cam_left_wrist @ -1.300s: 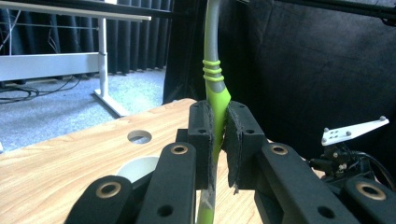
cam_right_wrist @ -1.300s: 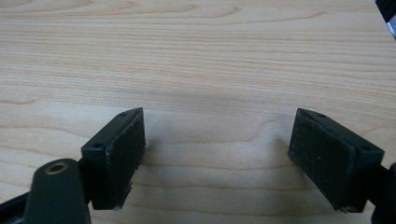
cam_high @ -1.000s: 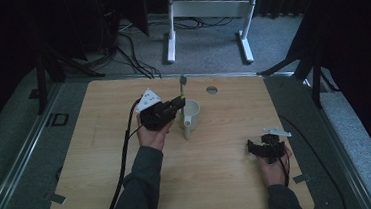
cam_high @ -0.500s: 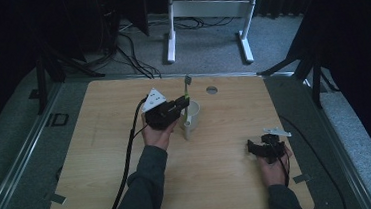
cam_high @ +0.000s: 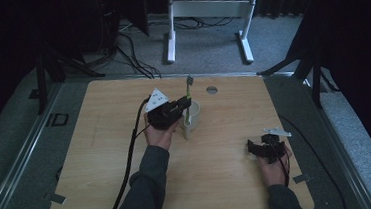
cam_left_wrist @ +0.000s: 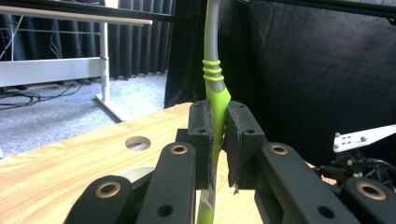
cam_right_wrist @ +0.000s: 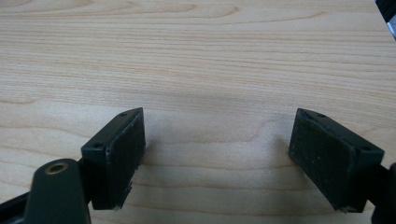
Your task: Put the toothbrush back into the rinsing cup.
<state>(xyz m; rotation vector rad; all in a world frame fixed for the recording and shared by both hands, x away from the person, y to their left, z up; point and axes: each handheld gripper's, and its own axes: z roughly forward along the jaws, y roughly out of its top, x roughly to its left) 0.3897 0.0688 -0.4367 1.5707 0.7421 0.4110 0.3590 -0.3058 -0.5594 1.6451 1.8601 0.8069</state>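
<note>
My left gripper (cam_high: pixel 185 105) is shut on a green and grey toothbrush (cam_high: pixel 188 95), which stands upright with its head up. In the left gripper view the pads (cam_left_wrist: pixel 204 135) of my left gripper (cam_left_wrist: pixel 218 121) pinch the green handle of the toothbrush (cam_left_wrist: pixel 214 84). A white cup (cam_high: pixel 195 116) stands just right of the left gripper, and the toothbrush's lower end is at its near left side; I cannot tell whether it is inside. My right gripper (cam_high: pixel 251 147) rests low at the right of the table (cam_high: pixel 102 156), open, with bare wood between its pads (cam_right_wrist: pixel 121 154).
A round hole (cam_high: pixel 212 89) is cut in the table near its far edge, behind the cup. A black cable (cam_high: pixel 130 159) trails from the left gripper toward the table's near edge. White desk legs (cam_high: pixel 170 35) stand on the floor beyond the table.
The left gripper has shifted slightly right toward the cup, carrying the upright toothbrush. The right gripper has stayed put.
</note>
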